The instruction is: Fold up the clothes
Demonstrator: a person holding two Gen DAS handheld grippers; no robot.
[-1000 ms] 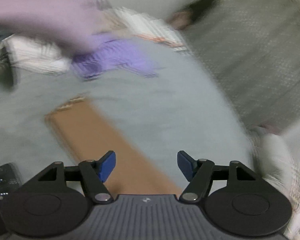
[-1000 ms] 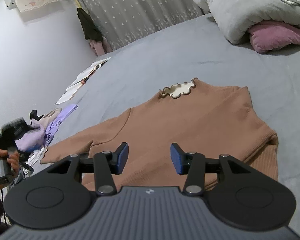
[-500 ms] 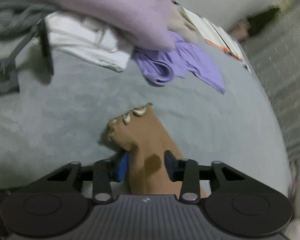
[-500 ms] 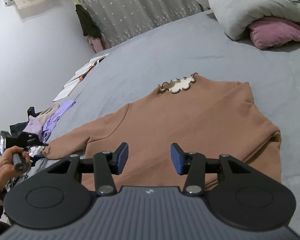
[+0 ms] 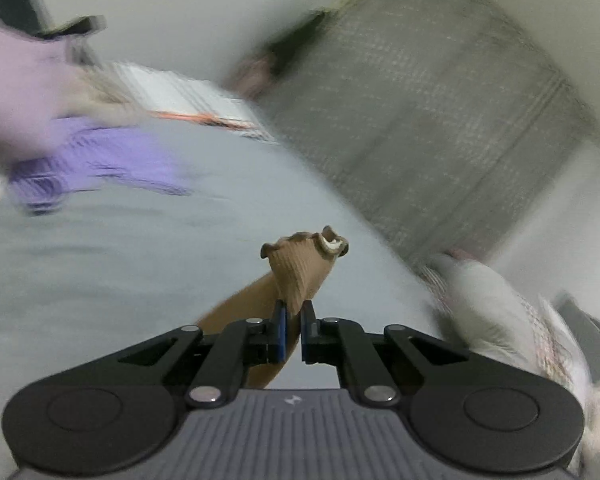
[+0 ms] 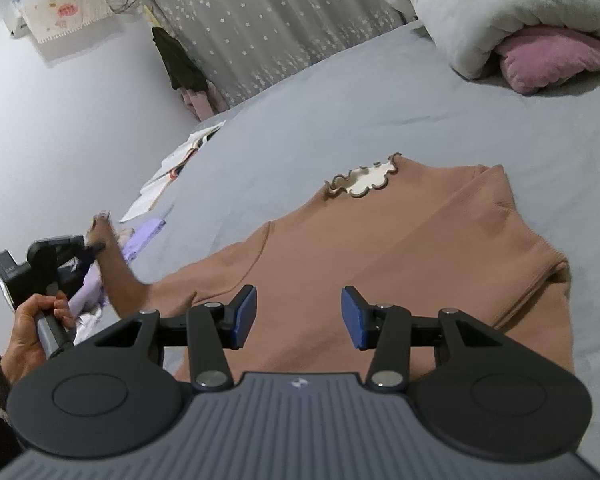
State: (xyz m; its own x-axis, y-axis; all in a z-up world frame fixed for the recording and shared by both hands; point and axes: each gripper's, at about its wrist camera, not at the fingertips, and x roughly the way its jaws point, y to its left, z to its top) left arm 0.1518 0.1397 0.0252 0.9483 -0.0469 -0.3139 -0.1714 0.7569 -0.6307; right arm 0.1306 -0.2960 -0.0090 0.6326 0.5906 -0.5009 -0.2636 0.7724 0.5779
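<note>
On the grey bed [image 6: 340, 92], a brown ribbed-knit sweater [image 6: 380, 240] lies spread flat, its scalloped, frilly collar [image 6: 360, 180] showing a cream lining. At the far left of the right wrist view, a person's hand [image 6: 32, 328] grips the handle of the left hand-held gripper [image 6: 88, 249], which has lifted the sweater's left sleeve [image 6: 116, 272] off the sheet. In the left wrist view that left hand-held gripper [image 5: 293, 312] is clamped on the sleeve's ruffled cuff [image 5: 302, 264], blue pads pinching the ribbed fabric so the frilled edge stands up above them; the background there is blurred. Beyond the sleeve lie soft lilac garments [image 6: 140, 240] and open paper booklets [image 6: 172, 176] near the bed's edge. Toward the middle, the right hand-held gripper [image 6: 298, 316] hovers over the sweater's lower body, its blue pads apart with nothing between them. To the right, a plump pink pillow [image 6: 548, 60] sits tucked under a rumpled pale duvet [image 6: 480, 8]. Behind hangs a grey curtain [image 6: 260, 20] dotted with small white stars.
</note>
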